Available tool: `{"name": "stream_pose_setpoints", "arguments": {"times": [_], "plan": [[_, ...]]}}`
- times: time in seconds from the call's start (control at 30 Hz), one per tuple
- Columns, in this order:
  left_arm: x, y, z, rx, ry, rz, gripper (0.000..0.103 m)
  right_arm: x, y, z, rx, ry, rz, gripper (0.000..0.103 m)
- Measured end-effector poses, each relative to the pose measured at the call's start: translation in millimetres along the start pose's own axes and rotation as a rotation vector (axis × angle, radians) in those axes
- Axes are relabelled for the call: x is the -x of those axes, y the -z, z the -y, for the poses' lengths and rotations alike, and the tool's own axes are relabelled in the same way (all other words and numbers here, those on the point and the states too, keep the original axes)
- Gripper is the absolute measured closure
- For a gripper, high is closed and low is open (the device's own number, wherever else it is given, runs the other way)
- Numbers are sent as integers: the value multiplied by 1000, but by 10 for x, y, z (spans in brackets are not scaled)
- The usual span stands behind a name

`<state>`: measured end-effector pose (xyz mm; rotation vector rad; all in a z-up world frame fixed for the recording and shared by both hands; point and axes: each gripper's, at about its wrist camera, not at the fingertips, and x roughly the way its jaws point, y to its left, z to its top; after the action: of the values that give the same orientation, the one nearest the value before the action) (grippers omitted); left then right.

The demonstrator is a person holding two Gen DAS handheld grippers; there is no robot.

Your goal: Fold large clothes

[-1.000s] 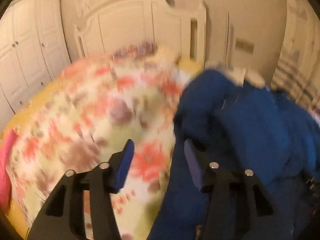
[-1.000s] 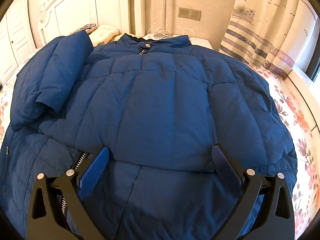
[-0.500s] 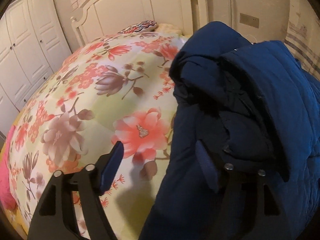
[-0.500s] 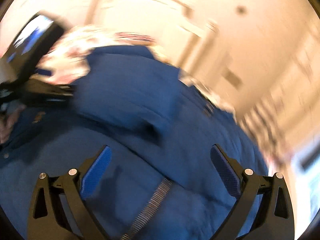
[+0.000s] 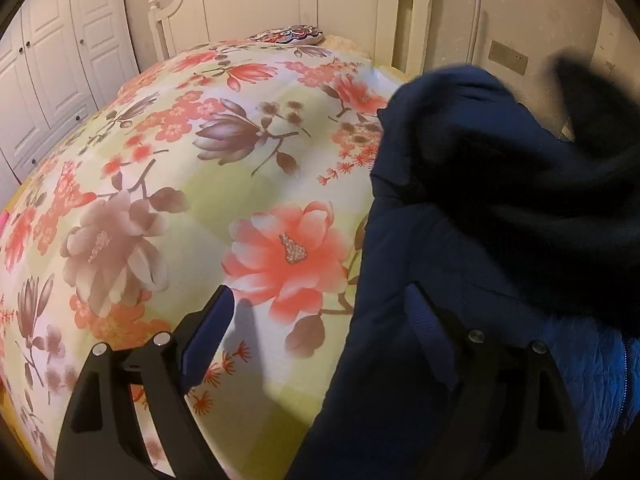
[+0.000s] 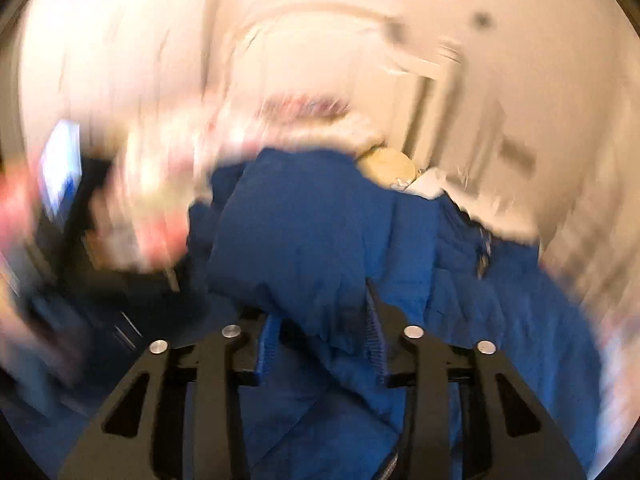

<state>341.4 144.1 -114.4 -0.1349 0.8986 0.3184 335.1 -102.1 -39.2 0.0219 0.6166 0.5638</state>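
The big blue coat (image 5: 500,240) lies puffy and soft on the flowery bed (image 5: 200,200), bunched between the closing jaws of the right hand-held gripper (image 6: 324,344), while the left hand-held gripper (image 5: 320,332) is opening at its thick edge, a good place to grab.

The left gripper (image 5: 320,328) is opening, its jaws wide apart over the edge of a dark blue jacket (image 5: 472,248) lying on a floral bedspread (image 5: 192,168). Nothing is pinched between them. A white headboard (image 5: 288,4) stands behind.

each hand-held gripper (image 5: 316,332) (image 6: 322,342) has black arms, silver screws and ribbed blue pads.
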Motion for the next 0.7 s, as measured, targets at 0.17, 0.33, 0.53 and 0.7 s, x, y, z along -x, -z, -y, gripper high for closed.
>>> {"name": "stream_pose_setpoints", "arguments": {"times": [0.17,0.33,0.53,0.7], "plan": [[-6,2,12,-1,-3,-4,15,352,251,1082,-512,-49,51,66],[-10,-1,10,-2,-4,-5,15,220,420,1196,-532,-44,-86,44],[1,6,12,5,-2,-4,14,303,387,1059,-494,-88,-48,25],[154,48,-2,6,96,14,16,224,464,1113,-502,-53,-100,25]]}}
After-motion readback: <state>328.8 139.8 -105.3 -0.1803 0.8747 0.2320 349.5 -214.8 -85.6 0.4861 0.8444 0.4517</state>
